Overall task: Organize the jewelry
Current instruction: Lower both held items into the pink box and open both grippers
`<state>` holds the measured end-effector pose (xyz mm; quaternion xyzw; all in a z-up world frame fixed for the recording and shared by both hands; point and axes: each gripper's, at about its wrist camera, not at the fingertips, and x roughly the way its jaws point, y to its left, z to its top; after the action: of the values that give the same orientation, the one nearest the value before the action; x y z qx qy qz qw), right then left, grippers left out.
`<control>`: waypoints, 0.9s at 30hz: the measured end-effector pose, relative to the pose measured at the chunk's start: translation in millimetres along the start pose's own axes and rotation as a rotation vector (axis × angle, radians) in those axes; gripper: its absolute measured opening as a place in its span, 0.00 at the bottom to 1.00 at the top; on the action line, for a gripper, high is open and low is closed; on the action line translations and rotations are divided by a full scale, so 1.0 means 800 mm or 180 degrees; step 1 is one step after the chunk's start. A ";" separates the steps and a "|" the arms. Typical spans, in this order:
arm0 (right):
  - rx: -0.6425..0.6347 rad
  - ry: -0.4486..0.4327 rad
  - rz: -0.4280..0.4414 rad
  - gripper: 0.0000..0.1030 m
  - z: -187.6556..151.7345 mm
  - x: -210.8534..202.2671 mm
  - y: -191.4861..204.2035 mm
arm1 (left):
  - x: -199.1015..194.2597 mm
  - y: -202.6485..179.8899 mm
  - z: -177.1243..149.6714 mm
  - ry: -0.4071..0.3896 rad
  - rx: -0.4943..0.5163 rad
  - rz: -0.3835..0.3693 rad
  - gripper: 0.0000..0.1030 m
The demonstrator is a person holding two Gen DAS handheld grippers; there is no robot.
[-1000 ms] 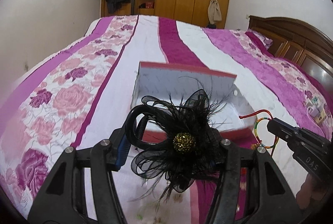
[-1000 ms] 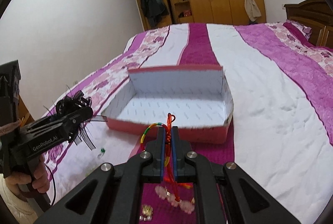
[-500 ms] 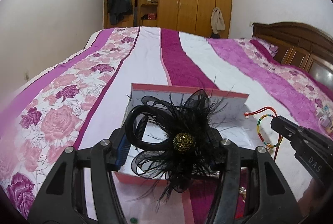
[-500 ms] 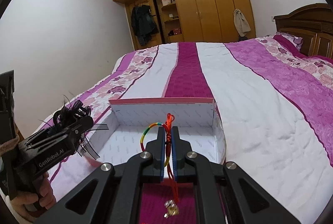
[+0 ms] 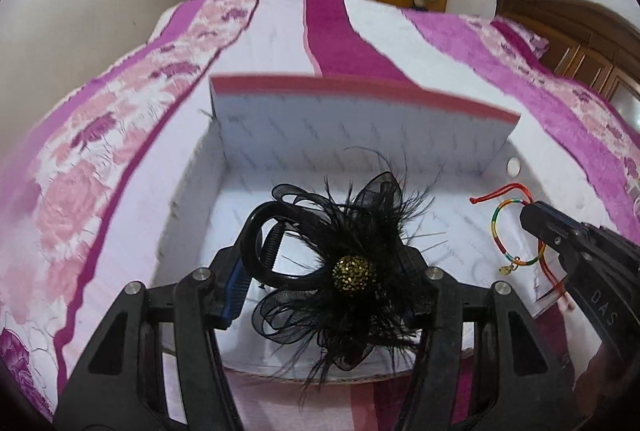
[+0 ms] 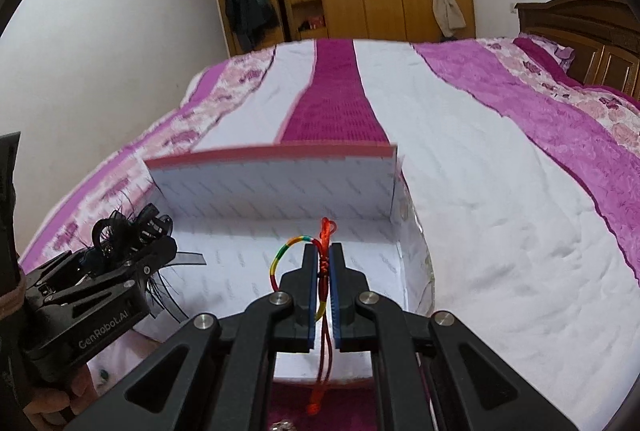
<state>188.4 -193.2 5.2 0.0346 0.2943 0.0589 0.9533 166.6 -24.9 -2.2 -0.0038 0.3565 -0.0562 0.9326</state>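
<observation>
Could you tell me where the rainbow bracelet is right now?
The bracelet is clamped in the right gripper, hanging over the open box, right of the black hair clip.

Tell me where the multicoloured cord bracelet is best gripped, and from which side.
Grip the bracelet at its red knotted cords, as the right gripper does now: from outside the loop, pads flat on either side. The knot is the thickest part, so it probably slips least, and the thin loop hangs free.
</observation>
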 end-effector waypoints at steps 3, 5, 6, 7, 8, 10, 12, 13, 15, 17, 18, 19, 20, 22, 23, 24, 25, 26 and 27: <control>-0.0049 0.0164 -0.0031 0.07 -0.004 0.015 -0.002 | 0.009 -0.006 -0.007 0.0150 0.0082 0.0040 0.50; -0.0070 0.0251 -0.0077 0.07 -0.007 0.023 -0.004 | 0.013 -0.008 -0.010 0.0222 0.0110 0.0069 0.50; -0.0067 0.0288 -0.0090 0.07 -0.010 0.025 -0.004 | 0.013 -0.010 -0.012 0.0224 0.0141 0.0100 0.50; -0.0063 0.0314 -0.0101 0.07 -0.012 0.026 -0.005 | 0.013 -0.011 -0.012 0.0229 0.0171 0.0124 0.50; -0.0057 0.0344 -0.0111 0.07 -0.013 0.027 -0.006 | 0.013 -0.012 -0.012 0.0241 0.0183 0.0130 0.50; -0.0057 0.0362 -0.0138 0.07 -0.015 0.028 -0.007 | 0.014 -0.013 -0.012 0.0275 0.0175 0.0133 0.53; -0.0021 0.0383 -0.0130 0.07 -0.015 0.029 -0.008 | 0.013 -0.014 -0.011 0.0304 0.0167 0.0158 0.58; -0.0006 0.0396 -0.0129 0.10 -0.015 0.030 -0.010 | 0.013 -0.013 -0.011 0.0307 0.0163 0.0175 0.60; 0.0031 0.0425 -0.0099 0.19 -0.014 0.030 -0.012 | 0.012 -0.013 -0.011 0.0312 0.0172 0.0153 0.62; 0.0077 0.0428 -0.0040 0.27 -0.014 0.029 -0.015 | 0.011 -0.012 -0.010 0.0332 0.0175 0.0144 0.62; 0.0083 0.0420 -0.0037 0.31 -0.014 0.027 -0.014 | 0.009 -0.012 -0.010 0.0336 0.0173 0.0132 0.62; 0.0086 0.0408 -0.0034 0.34 -0.013 0.025 -0.014 | 0.008 -0.012 -0.010 0.0337 0.0172 0.0124 0.63; 0.0096 0.0395 -0.0018 0.35 -0.013 0.023 -0.014 | 0.006 -0.012 -0.010 0.0332 0.0170 0.0131 0.63; 0.0123 0.0379 -0.0001 0.38 -0.012 0.019 -0.014 | 0.000 -0.010 -0.009 0.0317 0.0160 0.0117 0.64; 0.0138 0.0366 0.0014 0.39 -0.011 0.016 -0.014 | -0.002 -0.010 -0.009 0.0313 0.0152 0.0106 0.65; 0.0151 0.0351 0.0032 0.39 -0.010 0.013 -0.015 | -0.005 -0.009 -0.009 0.0307 0.0140 0.0095 0.65; 0.0159 0.0342 0.0041 0.40 -0.008 0.012 -0.015 | -0.007 -0.008 -0.009 0.0303 0.0130 0.0087 0.65; 0.0163 0.0327 0.0050 0.41 -0.007 0.009 -0.016 | -0.010 -0.007 -0.009 0.0292 0.0118 0.0080 0.65; 0.0168 0.0303 0.0058 0.43 -0.005 0.005 -0.016 | -0.014 -0.006 -0.008 0.0276 0.0108 0.0075 0.65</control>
<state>190.1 -205.1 -1.7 0.0597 0.3404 0.0613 0.9364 153.3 -28.0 0.4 0.0187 0.3956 -0.0514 0.9168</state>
